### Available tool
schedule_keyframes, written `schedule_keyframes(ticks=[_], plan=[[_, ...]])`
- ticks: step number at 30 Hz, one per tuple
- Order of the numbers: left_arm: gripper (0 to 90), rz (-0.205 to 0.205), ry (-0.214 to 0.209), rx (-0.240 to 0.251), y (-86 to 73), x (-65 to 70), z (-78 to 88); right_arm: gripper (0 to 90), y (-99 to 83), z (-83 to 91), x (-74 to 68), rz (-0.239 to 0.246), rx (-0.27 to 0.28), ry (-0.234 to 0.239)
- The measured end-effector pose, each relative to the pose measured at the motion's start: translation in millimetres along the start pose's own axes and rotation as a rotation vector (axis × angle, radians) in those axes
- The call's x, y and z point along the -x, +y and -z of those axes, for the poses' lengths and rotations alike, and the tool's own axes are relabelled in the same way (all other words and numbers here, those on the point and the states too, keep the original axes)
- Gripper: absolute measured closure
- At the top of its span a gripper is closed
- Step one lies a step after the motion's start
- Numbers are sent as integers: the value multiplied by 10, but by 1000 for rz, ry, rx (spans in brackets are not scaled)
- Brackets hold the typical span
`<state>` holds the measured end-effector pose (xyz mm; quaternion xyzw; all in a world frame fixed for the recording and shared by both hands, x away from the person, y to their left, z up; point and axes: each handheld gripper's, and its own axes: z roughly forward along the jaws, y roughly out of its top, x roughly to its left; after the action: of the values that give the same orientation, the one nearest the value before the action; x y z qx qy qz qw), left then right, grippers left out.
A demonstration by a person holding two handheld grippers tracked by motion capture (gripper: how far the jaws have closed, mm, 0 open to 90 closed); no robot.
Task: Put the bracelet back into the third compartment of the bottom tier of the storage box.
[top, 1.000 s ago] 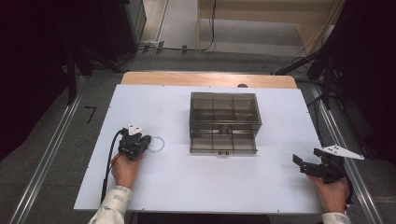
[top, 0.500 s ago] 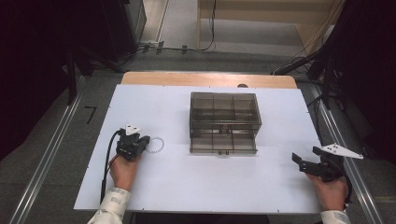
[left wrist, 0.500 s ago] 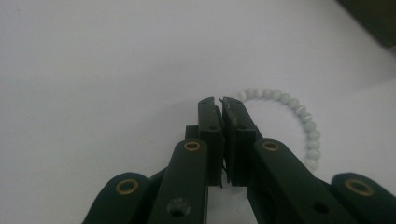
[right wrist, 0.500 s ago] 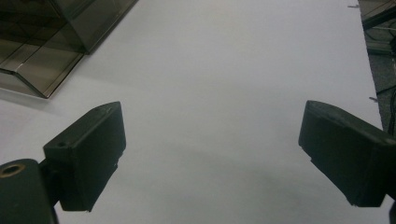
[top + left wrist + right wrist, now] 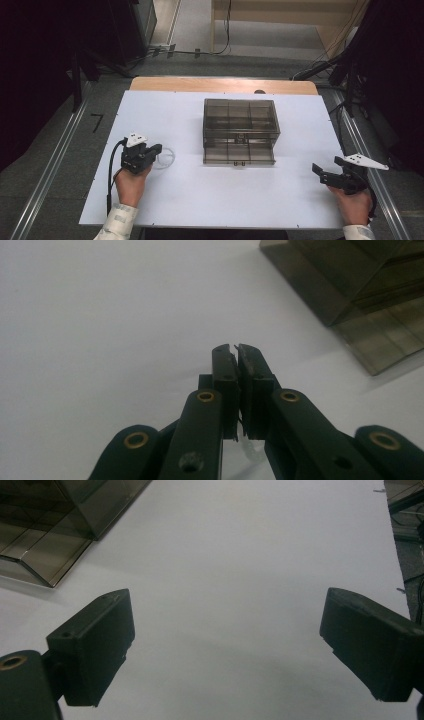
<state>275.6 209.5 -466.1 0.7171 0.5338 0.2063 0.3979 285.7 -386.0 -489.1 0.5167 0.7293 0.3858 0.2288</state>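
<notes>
A smoke-tinted clear plastic organiser box with inner compartments [image 5: 239, 131] stands in the middle of the white worktop [image 5: 200, 200], its front facing the person, which puts it within easy reach of either hand.

The left gripper [image 5: 148, 152] sits low at the left side of the worktop, held from behind by the left hand [image 5: 131, 184]. In the left gripper view its fingers [image 5: 224, 371] are pressed together with only a hairline gap between them. A small clear plastic ring [image 5: 163, 157] lies flat on the worktop just at the gripper's tip. Something pale and translucent shows beneath the closed fingers in the left gripper view, so they are probably pinching the ring's near edge, though I cannot tell that for sure. That grip would suit sliding or lifting the ring towards the box.

The right gripper [image 5: 332, 170] is held near the right front corner of the worktop, well apart from the box. Its fingers [image 5: 95, 647] are spread wide with nothing between them, likely waiting in readiness.

Compared with a second ago, very little has changed. The left gripper sits a touch nearer the person and the right gripper has barely shifted, while the box and ring lie where they were.
</notes>
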Motion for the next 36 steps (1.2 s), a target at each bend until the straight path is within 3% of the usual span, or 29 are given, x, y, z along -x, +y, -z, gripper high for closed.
schedule_keyframes(ticks=[5, 18, 36], plan=[[883, -22, -41, 16, 90, 166, 106, 60, -2, -1, -14, 2, -7, -2], [883, -104, -124, 35, 216, 561, 123, 60, -8, 5, -2, -4, -5, -3], [883, -137, -190, 45, 312, 871, 20, 60, -12, 28, -1, -5, 1, -3]])
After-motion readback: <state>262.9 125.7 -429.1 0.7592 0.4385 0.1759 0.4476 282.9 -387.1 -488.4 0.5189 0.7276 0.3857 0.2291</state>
